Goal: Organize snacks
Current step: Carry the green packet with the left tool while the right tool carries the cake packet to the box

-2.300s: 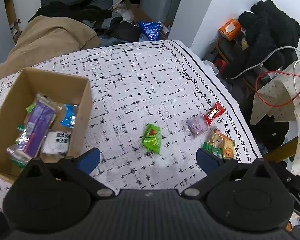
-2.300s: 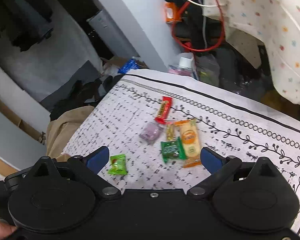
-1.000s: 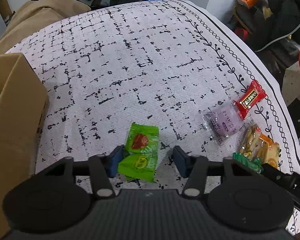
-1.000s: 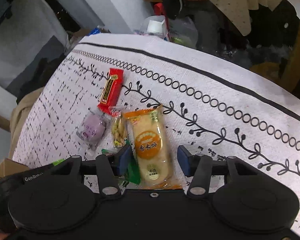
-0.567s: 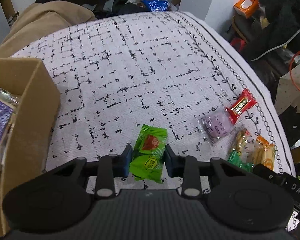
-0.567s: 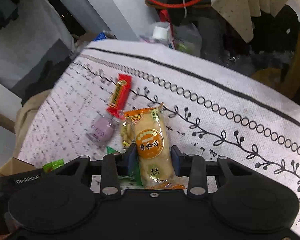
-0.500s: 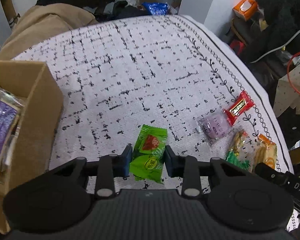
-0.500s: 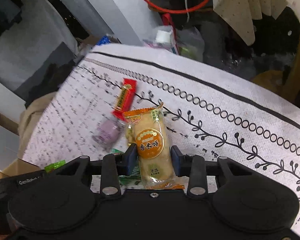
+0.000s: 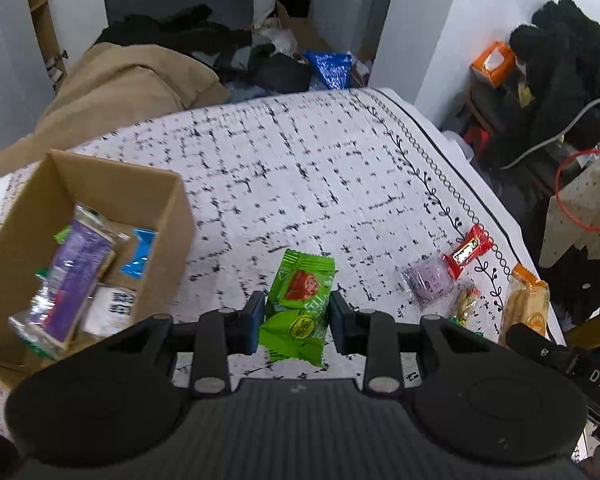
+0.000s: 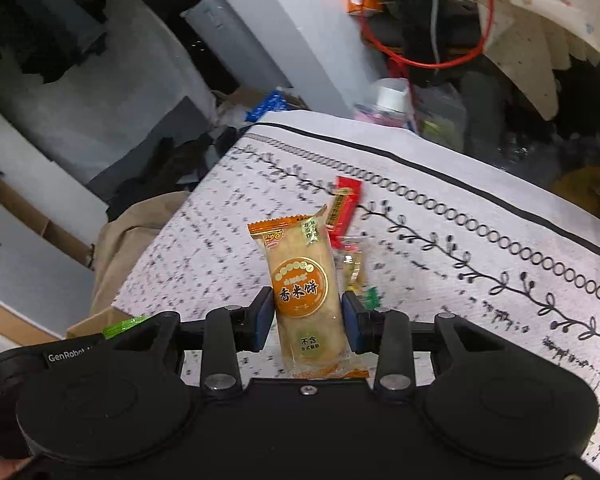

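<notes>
Snacks are the matter here, and two of them are in grip at this moment. The left gripper (image 9: 297, 322) is closed on a green packet (image 9: 300, 308), its pads pressing the two long sides, so the packet stands up between them and hangs above the cloth (image 9: 300, 184). The right gripper (image 10: 306, 316) is closed in the same way on an orange rice cracker pack (image 10: 303, 284), holding it near its lower half, with the upper end pointing forward and free.

Both packs seem lifted off the cloth; I judge this from how they tilt toward the cameras. Gripping by the sides is sensible for such flat, soft wrappers, because the pads get a firm edge and the contents are not crushed.

The box (image 9: 172, 216) stands at the left side of the table, open at the top, with a purple pack (image 9: 76, 276) and other wrappers already inside. It is just beside the left gripper, so the green packet has the short way; the cracker pack must cross more of the table.

Near the right border of the cloth lie a red bar (image 9: 466, 252), a lilac packet (image 9: 428, 286) and a small clear packet (image 9: 462, 304), close together and not yet taken. My judgement: the task is partly done, and the next step is to carry both packs over the box.
</notes>
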{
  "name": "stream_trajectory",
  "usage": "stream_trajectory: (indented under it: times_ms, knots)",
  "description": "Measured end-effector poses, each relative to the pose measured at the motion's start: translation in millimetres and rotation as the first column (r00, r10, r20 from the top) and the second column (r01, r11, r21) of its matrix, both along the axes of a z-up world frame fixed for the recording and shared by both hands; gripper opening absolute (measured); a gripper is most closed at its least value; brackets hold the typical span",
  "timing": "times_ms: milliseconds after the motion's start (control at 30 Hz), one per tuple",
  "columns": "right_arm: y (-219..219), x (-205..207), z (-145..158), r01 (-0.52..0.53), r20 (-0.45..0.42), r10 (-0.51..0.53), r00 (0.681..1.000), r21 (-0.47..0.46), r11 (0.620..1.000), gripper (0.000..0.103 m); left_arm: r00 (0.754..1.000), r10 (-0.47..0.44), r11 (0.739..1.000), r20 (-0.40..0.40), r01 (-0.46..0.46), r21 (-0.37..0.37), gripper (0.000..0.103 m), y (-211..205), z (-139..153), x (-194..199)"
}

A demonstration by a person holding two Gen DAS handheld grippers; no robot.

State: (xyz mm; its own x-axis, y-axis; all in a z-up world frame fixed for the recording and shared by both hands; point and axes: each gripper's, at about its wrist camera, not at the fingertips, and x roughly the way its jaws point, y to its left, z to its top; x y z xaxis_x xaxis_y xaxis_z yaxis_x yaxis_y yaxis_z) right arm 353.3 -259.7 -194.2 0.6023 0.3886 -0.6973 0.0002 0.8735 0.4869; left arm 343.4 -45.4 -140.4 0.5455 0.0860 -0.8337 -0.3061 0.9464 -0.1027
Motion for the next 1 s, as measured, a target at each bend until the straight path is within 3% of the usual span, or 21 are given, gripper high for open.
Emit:
stream_trajectory:
  times_ms: [1000]
  knots:
    - [110, -29, 47, -0.161, 0.110, 0.165, 0.980, -0.050, 0.986, 0.036, 0.990, 0.129, 0.991, 0.061, -0.128, -0.026, 0.033, 112, 43, -58]
